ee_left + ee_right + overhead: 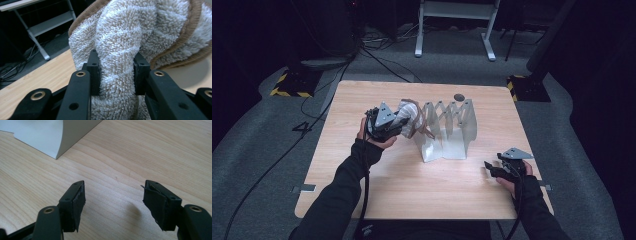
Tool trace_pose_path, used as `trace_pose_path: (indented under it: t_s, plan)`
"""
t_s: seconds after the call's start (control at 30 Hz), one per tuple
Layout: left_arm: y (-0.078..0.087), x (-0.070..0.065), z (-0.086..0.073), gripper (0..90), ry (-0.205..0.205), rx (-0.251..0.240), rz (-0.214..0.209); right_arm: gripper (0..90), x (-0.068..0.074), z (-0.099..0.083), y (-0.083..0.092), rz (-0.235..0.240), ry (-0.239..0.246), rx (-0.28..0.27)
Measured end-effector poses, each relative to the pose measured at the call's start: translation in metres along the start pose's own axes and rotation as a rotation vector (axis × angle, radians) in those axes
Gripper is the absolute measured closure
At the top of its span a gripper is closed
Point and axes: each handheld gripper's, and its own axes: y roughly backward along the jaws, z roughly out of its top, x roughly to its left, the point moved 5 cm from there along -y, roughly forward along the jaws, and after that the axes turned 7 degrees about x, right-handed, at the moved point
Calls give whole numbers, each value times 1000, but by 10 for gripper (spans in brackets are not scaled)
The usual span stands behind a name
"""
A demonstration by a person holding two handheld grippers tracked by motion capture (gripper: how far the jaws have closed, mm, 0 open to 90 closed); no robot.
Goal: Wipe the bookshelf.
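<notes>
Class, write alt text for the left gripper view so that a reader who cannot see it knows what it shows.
Two black jaws of the left gripper are clamped on a bunched fold of a white terry towel with a brown edge trim, seen close up. Behind it lie a light wooden table and, beyond, a dark floor with cables and a pale metal frame.

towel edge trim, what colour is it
Tan-brown trim on a white towel, clearest in the left gripper view.
</notes>
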Motion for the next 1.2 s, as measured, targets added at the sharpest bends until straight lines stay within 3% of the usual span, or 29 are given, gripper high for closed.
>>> trace_pose_path:
  t_s: [0.13, 0.4, 0.47, 0.5, 0.6, 0.73, 0.83, 0.97, 1.03, 1.1, 1.2]
  plan:
    - [-13, 0, -7, 676, 19, 24, -3, 346, 1, -1, -1, 2, 4, 7]
    - [-41, 3, -39, 673, 59, 116, -15, 346, 3, -2, -3, 8, 11, 21]
    - [-49, 3, -51, 673, 48, 169, -14, 345, 3, -2, -4, 10, 11, 23]
    - [-56, 1, -61, 673, 37, 210, -33, 346, 3, -2, -4, 11, 11, 23]
    - [-59, -4, -70, 673, 28, 239, -59, 345, 3, -2, -4, 12, 12, 22]
    - [-59, -20, -85, 673, -48, 306, -97, 345, 3, -2, -4, 13, 13, 23]
    - [-52, -32, -87, 673, -68, 311, -137, 345, 3, -2, -4, 13, 14, 22]
    - [-36, -47, -81, 673, -102, 267, -180, 345, 5, -1, -4, 15, 23, 22]
    - [-28, -49, -72, 673, -114, 231, -166, 345, 6, -1, -4, 17, 23, 22]
    - [-19, -47, -59, 673, -99, 178, -161, 345, 5, -1, -4, 15, 22, 22]
    - [-9, -40, -41, 673, -86, 111, -119, 344, 5, -1, -4, 14, 23, 21]
